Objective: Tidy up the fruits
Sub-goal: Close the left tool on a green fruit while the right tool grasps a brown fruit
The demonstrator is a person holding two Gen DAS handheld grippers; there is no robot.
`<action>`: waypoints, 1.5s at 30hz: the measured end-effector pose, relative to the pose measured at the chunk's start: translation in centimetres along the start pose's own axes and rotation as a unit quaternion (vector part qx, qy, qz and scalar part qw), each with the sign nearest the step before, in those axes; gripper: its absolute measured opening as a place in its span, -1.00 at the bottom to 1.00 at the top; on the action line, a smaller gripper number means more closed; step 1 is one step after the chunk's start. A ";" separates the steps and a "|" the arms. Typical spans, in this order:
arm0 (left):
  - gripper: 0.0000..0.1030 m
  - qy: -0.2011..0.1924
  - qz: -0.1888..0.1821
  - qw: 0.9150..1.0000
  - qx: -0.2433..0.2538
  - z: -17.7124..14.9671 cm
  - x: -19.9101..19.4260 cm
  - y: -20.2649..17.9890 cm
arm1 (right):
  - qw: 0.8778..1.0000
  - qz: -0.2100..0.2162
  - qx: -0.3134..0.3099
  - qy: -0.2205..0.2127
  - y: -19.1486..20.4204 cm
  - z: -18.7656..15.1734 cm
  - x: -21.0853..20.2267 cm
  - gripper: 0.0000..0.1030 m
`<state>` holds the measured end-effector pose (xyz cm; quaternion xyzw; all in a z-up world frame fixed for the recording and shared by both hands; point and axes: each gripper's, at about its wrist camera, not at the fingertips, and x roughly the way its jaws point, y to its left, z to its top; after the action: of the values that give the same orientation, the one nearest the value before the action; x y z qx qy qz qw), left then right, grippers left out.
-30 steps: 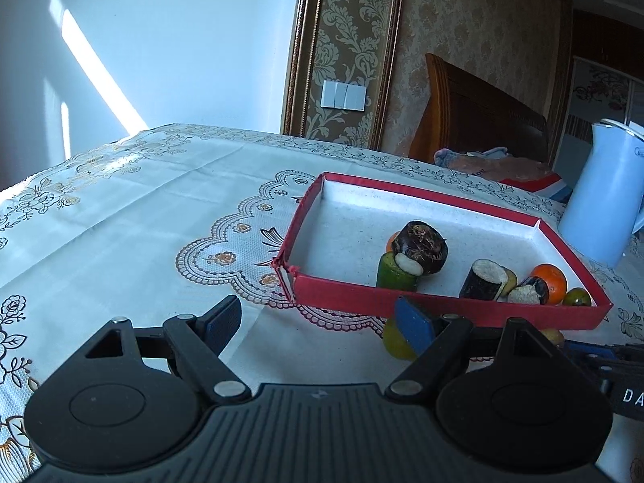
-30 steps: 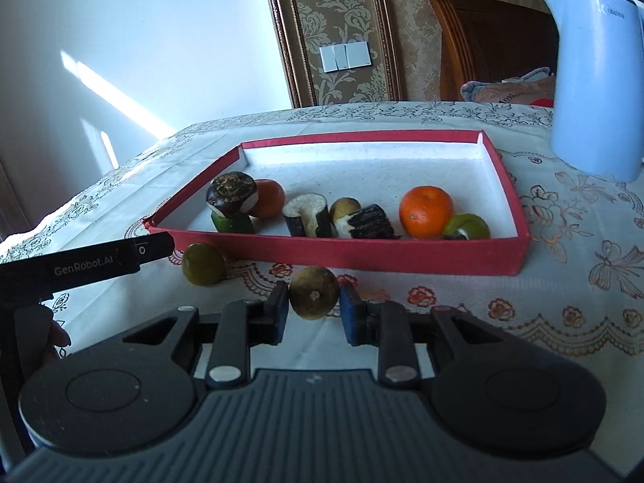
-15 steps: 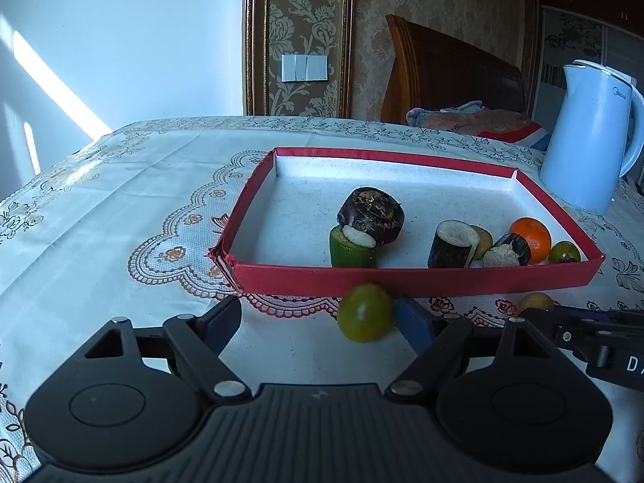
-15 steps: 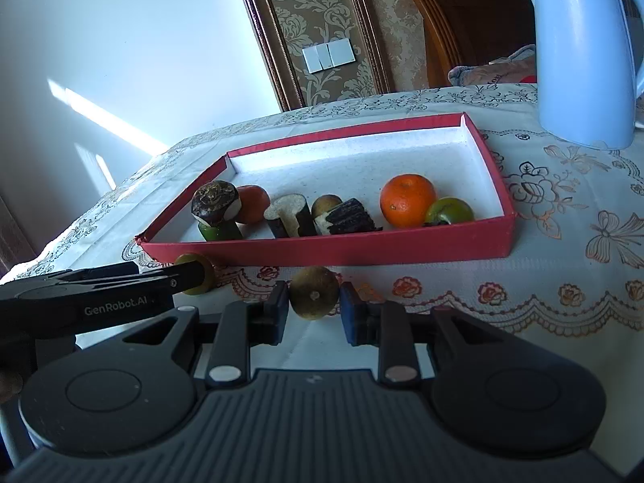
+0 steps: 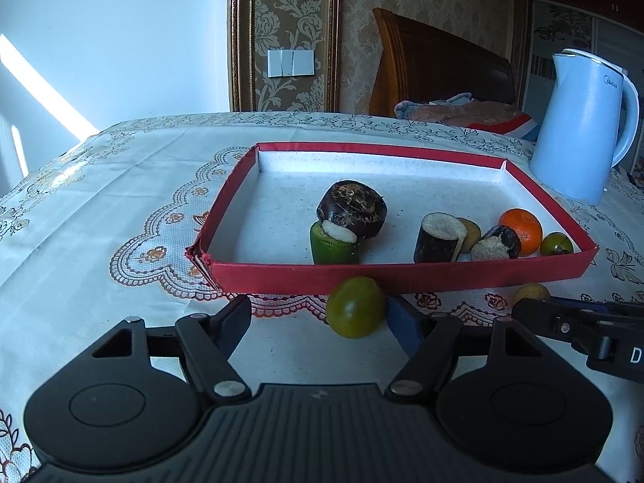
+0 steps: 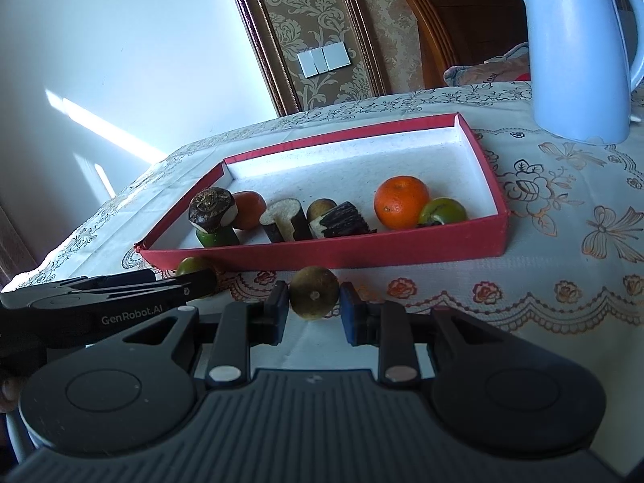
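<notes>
A red box [image 5: 402, 275] with a white floor lies on the tablecloth and holds an orange [image 5: 522, 230], a green fruit [image 5: 556, 244], dark cut pieces [image 5: 438, 237] and a dark round piece [image 5: 352, 209] on a green one. In front of the box sits a green fruit [image 5: 354, 306] between the fingers of my left gripper [image 5: 317, 314]. Its jaws are closing; the blue right pad touches the fruit, the left pad stands apart. My right gripper [image 6: 314, 304] is shut on a brownish-green fruit [image 6: 314, 297] just before the box's [image 6: 362, 253] front wall.
A pale blue kettle [image 5: 579, 129] stands behind the box's right corner. The two grippers sit side by side, the left one [image 6: 201, 279] close to the right one's left. A wooden chair with cloth [image 5: 455, 108] stands past the table's far edge.
The left gripper has swung right so the green fruit now lies between its fingers, and its jaws have narrowed. The right gripper has rolled a little, still holding its fruit.
</notes>
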<state>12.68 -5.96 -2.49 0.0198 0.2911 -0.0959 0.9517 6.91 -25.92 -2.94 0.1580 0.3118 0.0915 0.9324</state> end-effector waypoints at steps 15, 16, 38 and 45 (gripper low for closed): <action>-0.36 -0.018 -0.027 0.999 0.014 -0.2 -0.5 -0.5 | 1.000 0.001 0.002 -0.004 -0.1 0.0 -0.1 -0.49; -0.38 -0.019 -0.028 0.999 0.015 -0.3 -0.6 -0.5 | 1.000 0.001 0.002 -0.004 -0.1 0.0 -0.2 -0.49; -0.46 -0.033 -0.011 0.999 0.009 -0.3 -1.0 -0.3 | 1.000 0.001 0.001 -0.010 0.0 0.0 -0.3 -0.49; -0.46 -0.042 0.006 0.999 0.007 -0.3 -1.4 -0.3 | 1.000 0.000 0.000 -0.009 0.0 0.0 -0.2 -0.49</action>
<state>11.32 -6.04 -2.01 0.0241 0.2500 -0.0927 0.9635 6.71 -25.95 -2.83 0.1585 0.3033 0.0901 0.9353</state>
